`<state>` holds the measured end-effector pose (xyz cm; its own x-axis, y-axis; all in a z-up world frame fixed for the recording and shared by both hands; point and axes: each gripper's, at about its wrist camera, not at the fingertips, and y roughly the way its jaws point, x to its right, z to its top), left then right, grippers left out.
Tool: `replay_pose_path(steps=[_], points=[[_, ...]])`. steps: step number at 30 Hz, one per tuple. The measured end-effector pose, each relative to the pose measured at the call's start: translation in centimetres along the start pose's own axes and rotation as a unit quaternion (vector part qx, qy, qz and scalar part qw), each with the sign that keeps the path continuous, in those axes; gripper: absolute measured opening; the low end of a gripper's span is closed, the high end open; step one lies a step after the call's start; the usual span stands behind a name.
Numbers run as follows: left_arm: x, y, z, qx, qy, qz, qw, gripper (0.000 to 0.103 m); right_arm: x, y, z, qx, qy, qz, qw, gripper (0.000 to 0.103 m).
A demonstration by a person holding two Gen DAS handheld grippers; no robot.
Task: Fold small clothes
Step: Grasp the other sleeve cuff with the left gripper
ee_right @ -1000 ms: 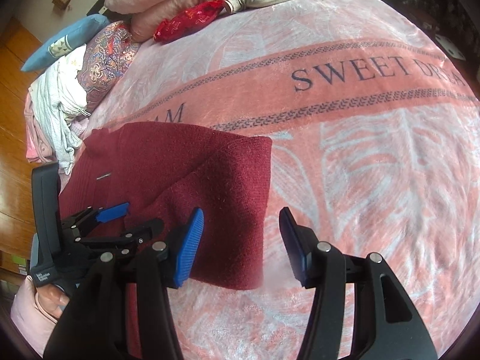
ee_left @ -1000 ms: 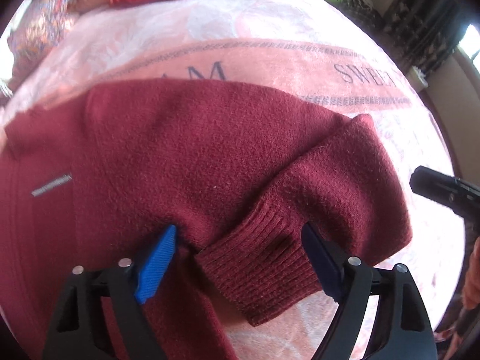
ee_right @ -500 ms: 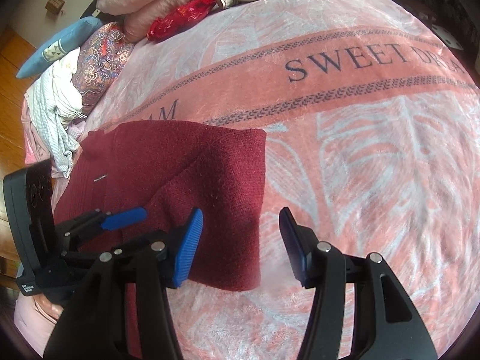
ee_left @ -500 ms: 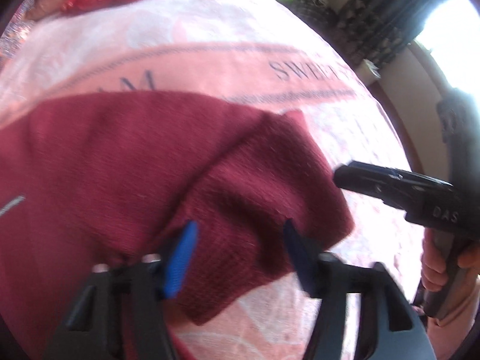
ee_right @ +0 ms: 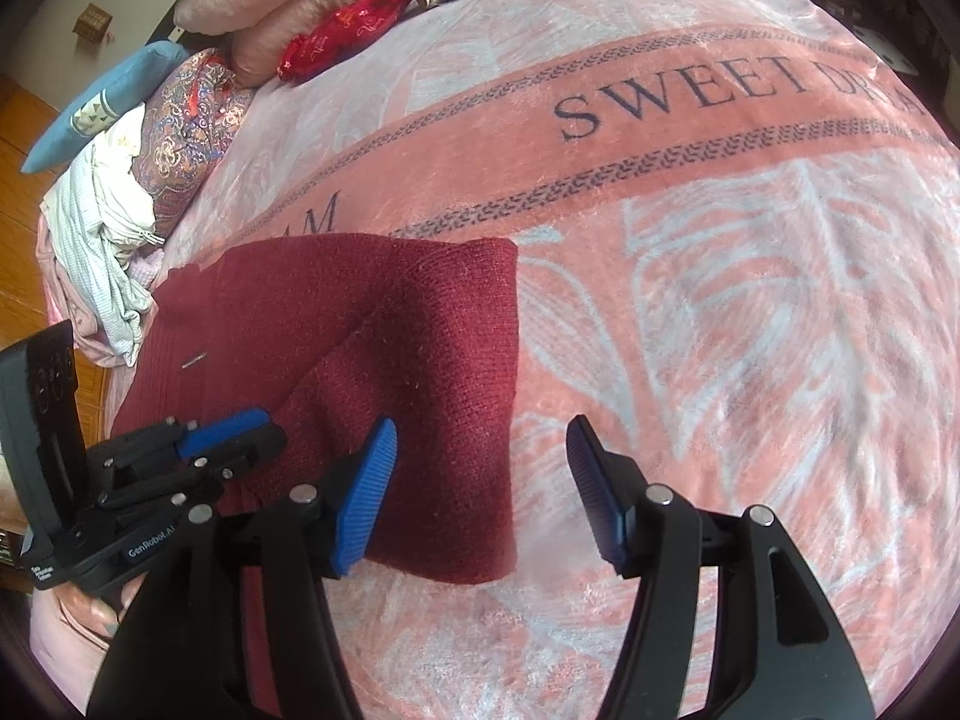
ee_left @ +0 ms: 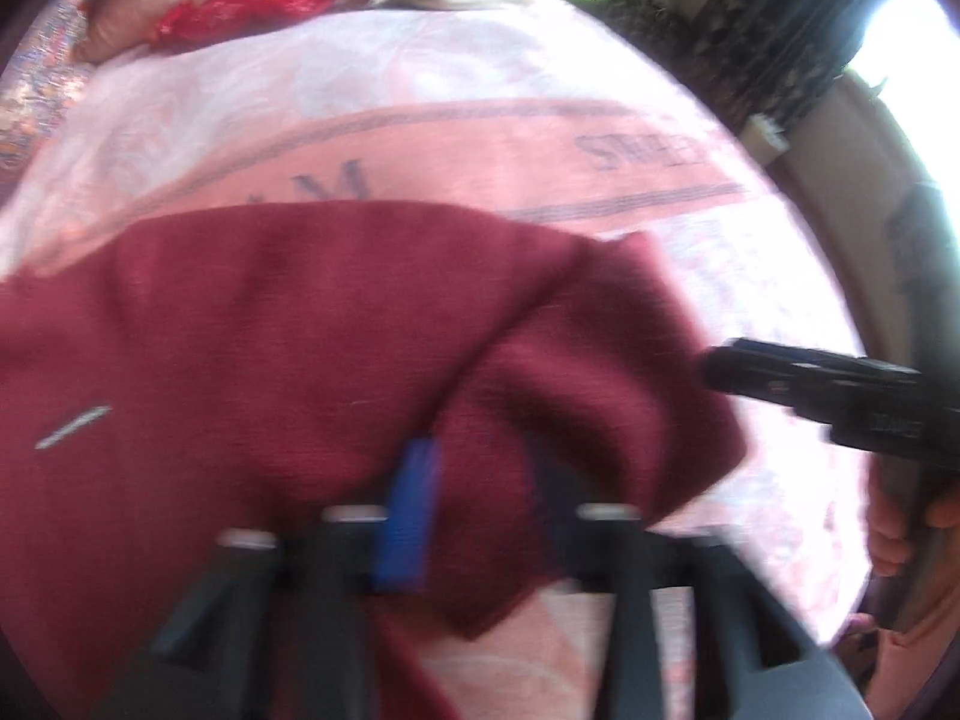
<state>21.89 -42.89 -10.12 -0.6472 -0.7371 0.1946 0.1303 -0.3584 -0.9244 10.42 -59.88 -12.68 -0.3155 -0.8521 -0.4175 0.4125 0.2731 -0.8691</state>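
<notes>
Knitwear fills the near side of the bed: a dark red sweater [ee_right: 384, 324] of coarse, fuzzy wool lies flat on a plush pink blanket [ee_right: 720, 312] printed with pale leaf shapes and a darker band lettered "SWEET DREAM". One sleeve is folded diagonally across the body, leaving a raised ridge, and the right edge of the garment forms a straight vertical fold. A small pale tag [ee_right: 193, 359] sits on the chest.

In the left wrist view, which is blurred, the left tongs [ee_left: 480, 498] are low over the sleeve's ribbed cuff [ee_left: 486, 540]. Their jaws are opening; the cuff lies between the ribbed blue pads, but the blur hides whether they still touch it.

The right tongs [ee_right: 480, 486] hang above the lower right corner of the sweater, released and widening. The left pad is over the wool, the right pad over bare blanket, and neither presses the cloth.

At the head of the bed sit soft pink folded bedding [ee_right: 288, 6], a shiny red packet [ee_right: 348, 30], a paisley-patterned cushion [ee_right: 192, 114], a blue pillow [ee_right: 102, 114] and a crumpled white striped garment [ee_right: 108, 222].
</notes>
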Motion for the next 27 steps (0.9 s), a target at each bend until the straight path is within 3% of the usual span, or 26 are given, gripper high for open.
replay_pose_path(steps=[1, 3, 7, 9, 14, 15, 20, 27], points=[[-0.5, 0.1, 0.0, 0.005, 0.003, 0.011, 0.9999, 0.069, -0.1, 0.1, 0.0, -0.001, -0.002, 0.0, 1.0, 0.059], [-1.3, 0.3, -0.1, 0.0, 0.004, 0.013, 0.9999, 0.069, -0.1, 0.2, -0.1, -0.002, -0.006, -0.003, 1.0, 0.059], [-2.1, 1.4, -0.1, -0.011, -0.005, -0.021, 0.9997, 0.066, 0.4, 0.8, -0.2, -0.009, 0.002, -0.007, 1.0, 0.059], [-1.7, 0.9, -0.3, -0.009, 0.006, -0.038, 0.9992, 0.045, 0.6, 1.0, -0.3, -0.012, 0.002, -0.008, 1.0, 0.059], [0.1, 1.1, -0.8, -0.018, 0.037, -0.053, 0.9977, 0.01, 0.9, 1.2, -0.4, -0.015, 0.009, -0.008, 1.0, 0.059], [0.2, 1.0, -0.9, -0.014, 0.038, -0.051, 0.9979, 0.007, 0.9, 1.1, -0.4, -0.015, 0.009, -0.007, 1.0, 0.059], [-1.4, -1.9, -0.8, 0.023, -0.005, -0.075, 0.9969, 0.006, 0.9, 0.6, -0.4, -0.01, 0.011, -0.008, 1.0, 0.059], [-5.3, -8.0, -0.1, 0.075, -0.021, -0.039, 0.9962, 0.006, -0.2, 0.5, -0.4, -0.01, 0.0, -0.001, 1.0, 0.059]])
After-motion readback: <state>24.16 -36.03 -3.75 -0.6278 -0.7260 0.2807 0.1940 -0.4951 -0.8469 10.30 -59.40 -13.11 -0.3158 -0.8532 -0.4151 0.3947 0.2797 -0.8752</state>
